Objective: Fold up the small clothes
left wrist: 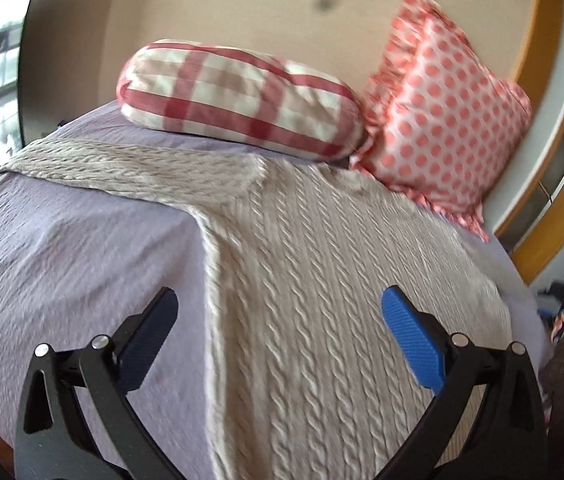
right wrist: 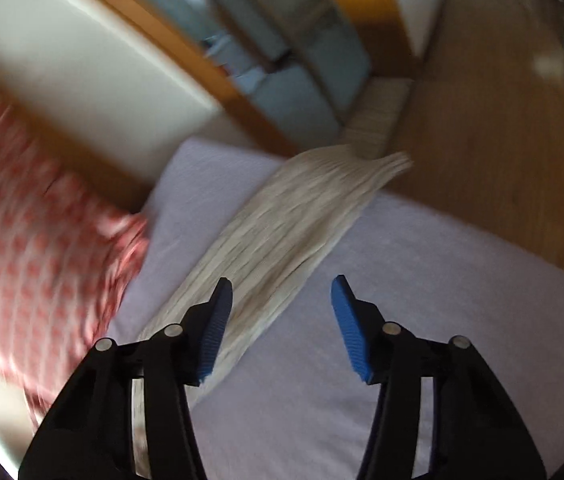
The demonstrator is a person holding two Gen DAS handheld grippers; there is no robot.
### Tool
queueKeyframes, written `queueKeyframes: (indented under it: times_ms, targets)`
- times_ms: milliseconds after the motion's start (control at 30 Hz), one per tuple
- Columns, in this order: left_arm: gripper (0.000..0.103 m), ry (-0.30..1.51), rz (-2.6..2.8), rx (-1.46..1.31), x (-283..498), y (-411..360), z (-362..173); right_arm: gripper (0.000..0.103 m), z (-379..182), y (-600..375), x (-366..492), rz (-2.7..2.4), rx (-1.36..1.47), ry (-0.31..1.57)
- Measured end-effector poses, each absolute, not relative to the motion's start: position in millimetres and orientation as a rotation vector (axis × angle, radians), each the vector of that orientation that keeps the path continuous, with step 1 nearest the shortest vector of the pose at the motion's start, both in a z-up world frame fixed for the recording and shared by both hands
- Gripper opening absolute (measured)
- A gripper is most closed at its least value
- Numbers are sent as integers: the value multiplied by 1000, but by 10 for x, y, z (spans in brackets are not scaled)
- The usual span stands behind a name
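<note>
**Two open grippers, one sprawling knit, and several ways to botch the fold**

One beige cable-knit sweater [left wrist: 322, 280] is lying spread flat on the lilac textured bedsheet [left wrist: 62, 260], body running toward the camera and one sleeve [left wrist: 122, 164] stretching off to the left below the pillows. In the right wrist view another sleeve [right wrist: 282, 232] is reaching toward the bed's edge, its cuff apparently hanging just past it above the wooden floor [right wrist: 502, 140].

Above the body's left side the left gripper [left wrist: 278, 340] is hovering with its blue pads spread wide, gripping nothing. Likewise the right gripper [right wrist: 282, 328] is sitting with jaws apart over the sleeve, empty, one pad over the knit and the other over bare sheet.

Risks, as I judge them: the thick knit is likely stretching and sagging when lifted, so a pinch at one point could be dragging the whole garment askew. A deep bite could be catching the sheet along with the wool. The overhanging cuff could be pulling the sleeve off the mattress. Behind, the red-and-white checked pillow [left wrist: 238, 96] and the pink polka-dot frilled cushion [left wrist: 442, 120] are crowding the shoulders, so a fold swung that way could be snagging on them. Both views are blurring, making exact edges hard to judge.
</note>
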State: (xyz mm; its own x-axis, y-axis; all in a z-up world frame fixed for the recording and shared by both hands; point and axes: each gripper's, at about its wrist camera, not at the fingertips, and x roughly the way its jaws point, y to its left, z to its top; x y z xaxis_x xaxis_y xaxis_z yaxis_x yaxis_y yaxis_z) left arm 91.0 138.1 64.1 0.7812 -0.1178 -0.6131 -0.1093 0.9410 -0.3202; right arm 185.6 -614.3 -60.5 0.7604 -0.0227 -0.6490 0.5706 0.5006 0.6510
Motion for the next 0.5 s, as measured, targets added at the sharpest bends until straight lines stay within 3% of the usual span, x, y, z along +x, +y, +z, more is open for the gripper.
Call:
queueKeyframes:
  times_ms: [167, 233, 267, 367, 500]
  targets:
    - [101, 689, 78, -417, 1069, 1738, 601, 45, -748, -6400, 1976, -446, 1069, 565]
    - [101, 693, 99, -436, 1100, 1848, 577, 31, -772, -6465, 2045, -447, 1085, 534]
    - [101, 697, 113, -449, 1113, 1929, 560, 9, -798, -6500, 2090, -457, 1090, 534]
    - [101, 706, 150, -472, 1118, 2145, 540, 9, -729, -6479, 2109, -450, 1080, 510]
    - [101, 681, 191, -492, 1088, 2448, 586, 8, 38, -5755, 2222, -308, 788, 417]
